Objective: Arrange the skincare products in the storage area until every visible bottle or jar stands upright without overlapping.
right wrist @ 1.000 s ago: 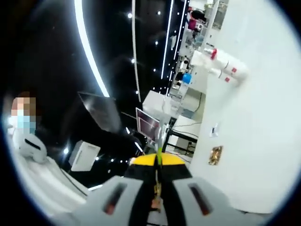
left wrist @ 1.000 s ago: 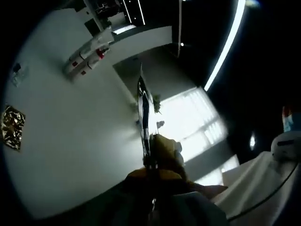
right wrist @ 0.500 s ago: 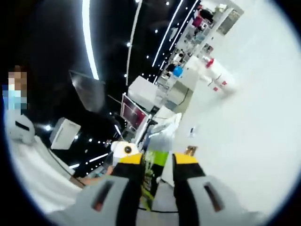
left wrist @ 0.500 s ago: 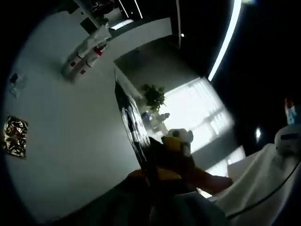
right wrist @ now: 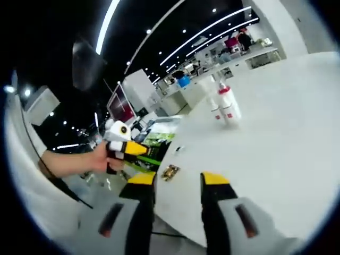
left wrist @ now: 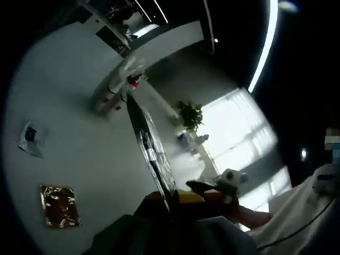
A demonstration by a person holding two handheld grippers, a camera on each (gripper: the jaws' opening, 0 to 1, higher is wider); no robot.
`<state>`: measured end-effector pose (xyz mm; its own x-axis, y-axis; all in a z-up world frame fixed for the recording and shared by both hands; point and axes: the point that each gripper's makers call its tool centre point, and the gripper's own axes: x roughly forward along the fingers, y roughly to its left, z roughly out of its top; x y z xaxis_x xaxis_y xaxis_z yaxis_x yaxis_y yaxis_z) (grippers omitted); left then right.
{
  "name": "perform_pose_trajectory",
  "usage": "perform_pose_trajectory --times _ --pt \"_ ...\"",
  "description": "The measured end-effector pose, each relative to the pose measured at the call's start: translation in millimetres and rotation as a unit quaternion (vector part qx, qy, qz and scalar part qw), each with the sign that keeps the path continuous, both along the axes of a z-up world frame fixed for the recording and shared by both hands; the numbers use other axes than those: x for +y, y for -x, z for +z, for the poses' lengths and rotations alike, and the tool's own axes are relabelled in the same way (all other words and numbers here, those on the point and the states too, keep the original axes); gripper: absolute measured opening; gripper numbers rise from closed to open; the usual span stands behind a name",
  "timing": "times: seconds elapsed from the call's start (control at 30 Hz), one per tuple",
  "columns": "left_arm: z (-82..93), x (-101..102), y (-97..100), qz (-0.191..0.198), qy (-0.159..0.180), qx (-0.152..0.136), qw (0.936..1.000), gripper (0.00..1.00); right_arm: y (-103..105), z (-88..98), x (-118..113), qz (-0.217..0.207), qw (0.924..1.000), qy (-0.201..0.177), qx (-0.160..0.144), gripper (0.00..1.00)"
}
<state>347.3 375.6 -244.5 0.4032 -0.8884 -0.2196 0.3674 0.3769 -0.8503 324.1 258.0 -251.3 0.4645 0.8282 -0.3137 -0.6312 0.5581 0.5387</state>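
Two white skincare bottles [right wrist: 227,108] with red caps stand close together on the white table [right wrist: 276,143], well ahead of my right gripper [right wrist: 177,179], whose yellow-tipped jaws are open with nothing between them. The same bottles [left wrist: 111,91] look blurred at the far end of the table [left wrist: 90,159] in the left gripper view. My left gripper [left wrist: 172,197] is shut on a thin, dark printed sheet [left wrist: 151,149], seen edge-on. From the right gripper view, that left gripper [right wrist: 127,149] sits in a hand off the table's left edge, with the green sheet [right wrist: 156,142] in it.
A gold foil packet [right wrist: 170,171] lies near the table's edge, and a small sachet [right wrist: 179,150] lies a little beyond it. Both also appear in the left gripper view: packet [left wrist: 58,204], sachet [left wrist: 31,138]. A potted plant [left wrist: 191,114] and bright windows stand behind.
My right gripper has opened and let go of the sheet, which stays in the left gripper. Both cameras have swung down towards the table, and the two grippers have moved apart.
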Motion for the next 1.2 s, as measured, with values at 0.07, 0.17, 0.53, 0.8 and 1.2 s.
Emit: perform_pose_trajectory --times 0.07,0.17,0.53,0.8,1.2 --pt "-5.1 7.3 -11.3 0.0 -0.016 0.003 0.9999 0.01 -1.6 0.0 -2.7 -0.004 1.0 0.003 -0.003 0.34" --pt "-10.4 19.0 -29.2 0.007 -0.028 0.011 0.9995 0.01 -6.0 -1.1 -8.2 -0.016 0.9999 0.001 0.0 0.33" --pt "-32.8 47.1 -99.3 0.022 -0.073 0.04 0.9963 0.01 -6.5 -11.2 -5.9 -0.01 0.9998 0.015 0.011 0.33" --pt "-48.7 60.7 -143.0 0.022 -0.108 0.049 0.9927 0.01 -8.9 -18.7 -13.7 -0.015 0.9993 0.023 0.025 0.33" --pt "-75.5 63.7 -184.7 0.018 -0.129 0.066 0.9893 0.01 -14.4 -25.5 -29.1 -0.035 0.998 0.04 0.034 0.33"
